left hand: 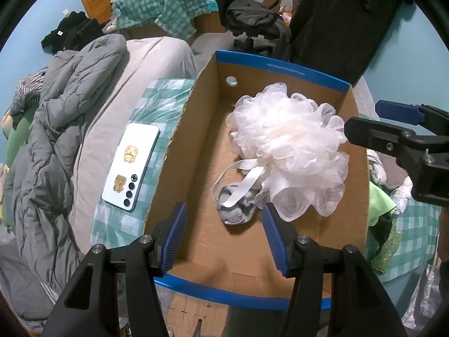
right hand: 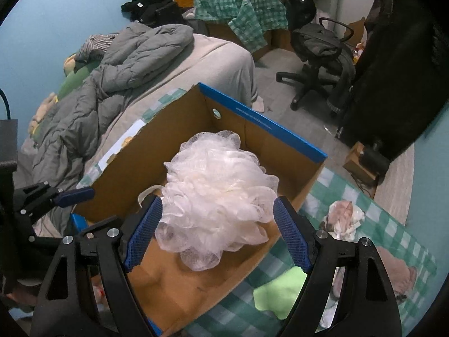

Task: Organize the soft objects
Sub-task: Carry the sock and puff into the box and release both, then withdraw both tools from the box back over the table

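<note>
A white mesh bath pouf [left hand: 289, 148] with a white ribbon loop lies inside an open cardboard box [left hand: 196, 140] with a blue rim, partly on top of a grey sock [left hand: 235, 207]. My left gripper [left hand: 224, 236] is open and empty above the box's near end. In the right wrist view the pouf [right hand: 216, 193] sits in the box [right hand: 280, 151] between my right gripper's spread fingers; the right gripper [right hand: 219, 230] is open just above it. The right gripper also shows in the left wrist view [left hand: 393, 129] at the box's right side.
A white phone [left hand: 130, 165] lies on checkered cloth left of the box. A grey duvet [left hand: 56, 129] covers the bed. Right of the box lie a green cloth [right hand: 280, 292] and a crumpled pale cloth [right hand: 345, 216]. An office chair [right hand: 317, 53] stands behind.
</note>
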The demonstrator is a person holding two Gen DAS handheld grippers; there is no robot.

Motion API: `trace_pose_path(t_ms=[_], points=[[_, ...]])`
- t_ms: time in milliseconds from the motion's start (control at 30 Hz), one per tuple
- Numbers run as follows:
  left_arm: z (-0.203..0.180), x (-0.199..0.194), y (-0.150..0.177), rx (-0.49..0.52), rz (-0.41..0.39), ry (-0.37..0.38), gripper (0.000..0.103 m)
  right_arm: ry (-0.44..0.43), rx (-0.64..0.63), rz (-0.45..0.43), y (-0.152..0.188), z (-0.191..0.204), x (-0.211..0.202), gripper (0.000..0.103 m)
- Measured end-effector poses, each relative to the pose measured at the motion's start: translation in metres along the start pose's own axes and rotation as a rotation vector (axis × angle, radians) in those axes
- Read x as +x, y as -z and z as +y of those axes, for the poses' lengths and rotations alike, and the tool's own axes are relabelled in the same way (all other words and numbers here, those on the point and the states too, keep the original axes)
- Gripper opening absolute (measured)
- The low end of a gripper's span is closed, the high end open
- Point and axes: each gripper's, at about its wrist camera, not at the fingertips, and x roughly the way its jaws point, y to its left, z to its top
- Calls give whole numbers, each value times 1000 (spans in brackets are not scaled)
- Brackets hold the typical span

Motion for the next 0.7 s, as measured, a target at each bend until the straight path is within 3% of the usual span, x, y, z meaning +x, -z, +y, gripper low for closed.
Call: trace_pose_path(t_ms=[700], points=[[-51,-21,-2,92,-28,42,58,71,78,-22,34,-37,-36,82]])
